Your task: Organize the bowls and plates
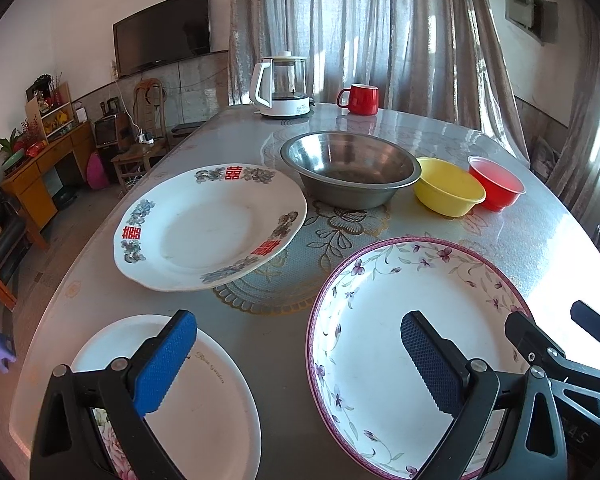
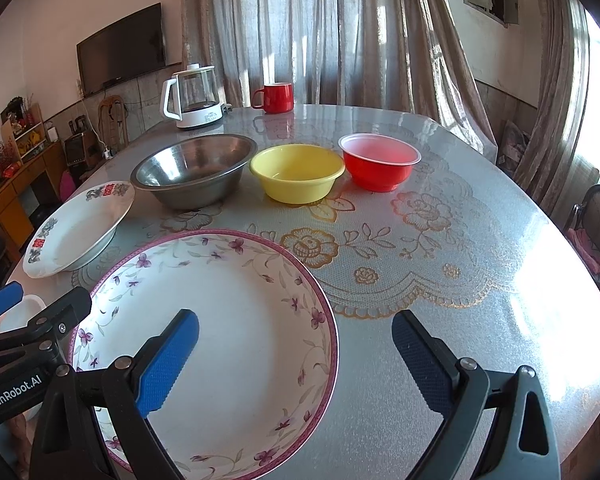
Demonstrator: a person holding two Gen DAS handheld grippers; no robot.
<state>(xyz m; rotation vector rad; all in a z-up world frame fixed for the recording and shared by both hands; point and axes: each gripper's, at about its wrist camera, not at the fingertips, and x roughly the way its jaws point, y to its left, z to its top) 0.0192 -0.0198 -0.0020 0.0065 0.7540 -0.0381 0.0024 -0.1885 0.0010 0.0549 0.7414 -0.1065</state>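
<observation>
The steel bowl (image 1: pixel 350 168) sits in the middle of the table (image 2: pixel 480 280). Just beside it is the yellow bowl (image 1: pixel 449 186), and the red bowl (image 1: pixel 496 183) touches the yellow one. On the bowl's other side lies the plate with red signs (image 1: pixel 210 226). Nearer the cameras than the steel bowl lie the purple flower plate (image 2: pixel 220 340) and the white plate (image 1: pixel 204 392). The left gripper (image 1: pixel 300 360) is wide apart and holds nothing. The right gripper (image 2: pixel 296 360) is wide apart too.
</observation>
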